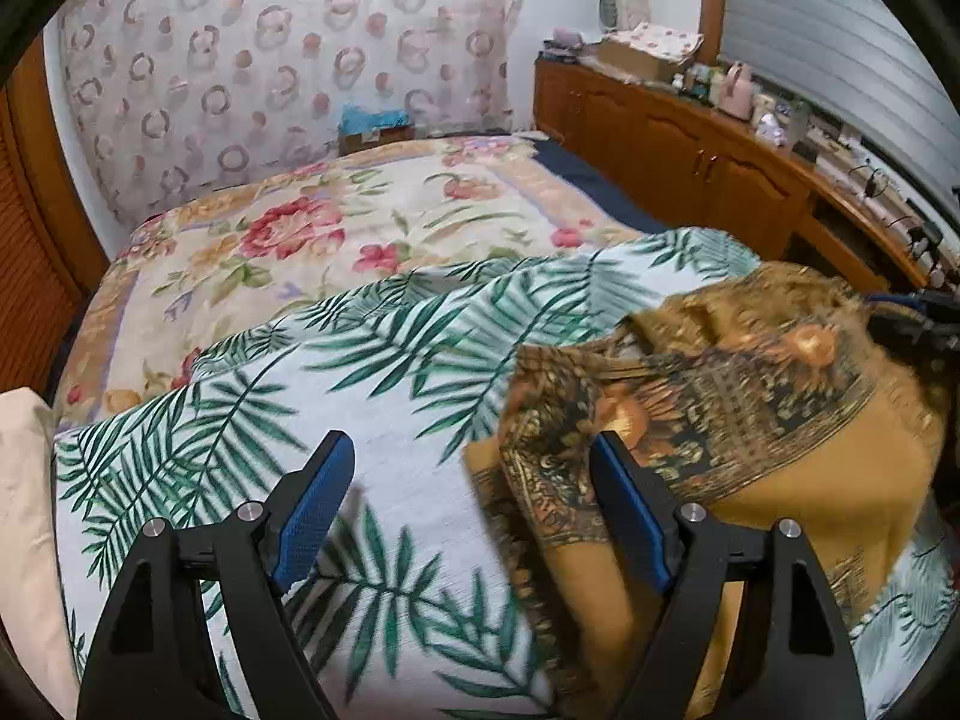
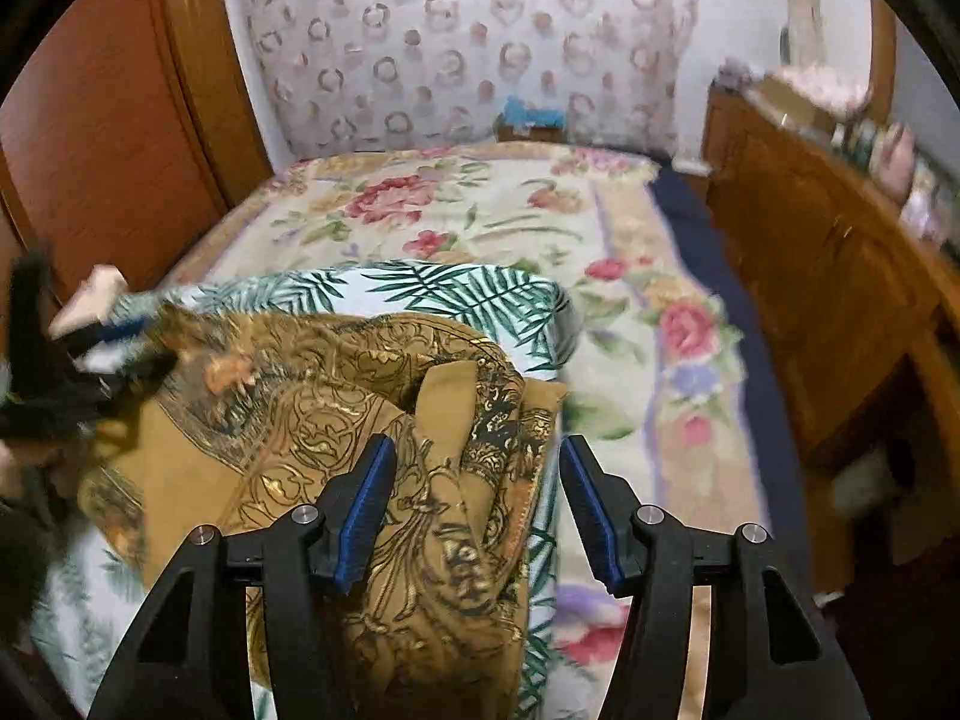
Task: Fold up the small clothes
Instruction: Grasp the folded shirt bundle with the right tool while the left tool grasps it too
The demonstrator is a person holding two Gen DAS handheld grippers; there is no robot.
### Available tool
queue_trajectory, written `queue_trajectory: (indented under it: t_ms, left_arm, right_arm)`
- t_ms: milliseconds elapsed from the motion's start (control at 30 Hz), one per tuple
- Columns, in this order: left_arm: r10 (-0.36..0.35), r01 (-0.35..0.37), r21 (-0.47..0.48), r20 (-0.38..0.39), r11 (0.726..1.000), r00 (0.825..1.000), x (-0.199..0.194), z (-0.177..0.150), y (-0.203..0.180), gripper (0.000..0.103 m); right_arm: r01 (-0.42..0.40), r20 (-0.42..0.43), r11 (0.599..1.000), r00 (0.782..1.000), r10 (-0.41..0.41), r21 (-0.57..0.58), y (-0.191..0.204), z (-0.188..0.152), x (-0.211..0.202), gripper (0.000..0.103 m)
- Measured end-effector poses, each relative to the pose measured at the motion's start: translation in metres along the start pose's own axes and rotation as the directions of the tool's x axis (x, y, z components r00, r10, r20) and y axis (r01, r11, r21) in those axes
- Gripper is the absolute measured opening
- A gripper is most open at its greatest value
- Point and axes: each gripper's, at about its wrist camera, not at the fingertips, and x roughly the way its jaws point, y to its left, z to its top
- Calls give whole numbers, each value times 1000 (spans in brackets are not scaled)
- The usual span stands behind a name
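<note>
A mustard-gold garment with dark ornate print [image 1: 720, 408] lies crumpled on a white palm-leaf cloth [image 1: 360, 372] spread over the bed. My left gripper [image 1: 471, 450] is open, its right finger over the garment's left edge. In the right wrist view the same garment [image 2: 372, 420] lies bunched, with a folded flap near the middle. My right gripper [image 2: 477, 456] is open above the garment's right edge, holding nothing. The left gripper [image 2: 78, 354] shows blurred at the far left of that view, at the garment's left side.
The bed has a floral cover [image 1: 336, 228] and a patterned headboard cloth [image 1: 288, 60]. A wooden cabinet [image 1: 690, 144] with bottles and boxes runs along the right. A wooden door [image 2: 108, 138] stands at the left. A cream cloth [image 1: 24, 510] lies at the left edge.
</note>
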Motion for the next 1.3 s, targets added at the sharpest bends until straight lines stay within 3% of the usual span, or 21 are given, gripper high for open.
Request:
queue_trajectory:
  t_ms: [33,67,100,167,233,300,367,467,533,600,667,867,967,1067,1233,1300]
  left_arm:
    - [7,-7,1,-3,1000,1000,1,-2,1,82]
    - [7,-7,-3,-6,1000,1000,1,-3,2,82]
    - [-3,3,-19,-4,1000,1000,1,-4,4,82]
    - [-27,27,-38,10,999,1000,-4,-4,4,82]
    - [-40,40,-35,18,999,999,-8,-3,3,82]
    - [-44,45,-21,27,999,999,-12,-2,-1,82]
    - [-51,52,-17,35,999,998,-14,-1,-3,82]
    - [-78,79,-19,20,997,997,-12,-2,-6,82]
    - [-93,93,-18,6,995,996,-9,-3,-7,82]
    - [-113,113,-21,-12,993,993,-5,-3,-8,82]
    - [-147,146,-39,-35,989,989,0,-4,-6,78]
    - [-193,190,-61,-47,980,980,2,-4,-8,57]
    - [-213,209,-67,-54,976,976,1,-5,-13,44]
    - [-233,229,-70,-63,971,970,1,-5,-15,35]
    - [-238,235,-60,-67,970,969,-3,-4,-20,28]
    - [-232,229,-59,-67,972,970,-4,-4,-21,28]
  right_arm:
    - [-17,-2,1000,1000,17,9,-2,6,0,58]
    - [-28,0,1000,1000,28,8,-2,9,0,43]
    - [-52,-4,999,999,52,0,-2,11,1,22]
    - [-103,-11,994,995,103,-23,-2,12,6,6]
    - [-46,31,996,998,48,-80,3,8,-2,5]
    - [9,143,996,990,4,-86,9,5,-21,4]
    - [21,214,997,977,-4,-78,12,7,-34,4]
    - [57,161,996,986,-46,-67,12,4,-26,5]
    - [76,110,996,992,-70,-50,9,4,-18,21]
    - [85,90,996,993,-82,-38,8,1,-17,61]
    - [49,58,999,997,-47,-23,5,-2,-16,73]
    - [-7,-62,999,998,10,49,-11,0,5,76]
    - [-48,-80,995,995,55,82,-23,16,19,76]
    - [-41,-75,996,996,47,75,-20,15,21,75]
    - [-18,-62,999,998,21,47,-12,5,15,69]
    - [-13,-54,1000,998,15,29,-5,0,14,59]
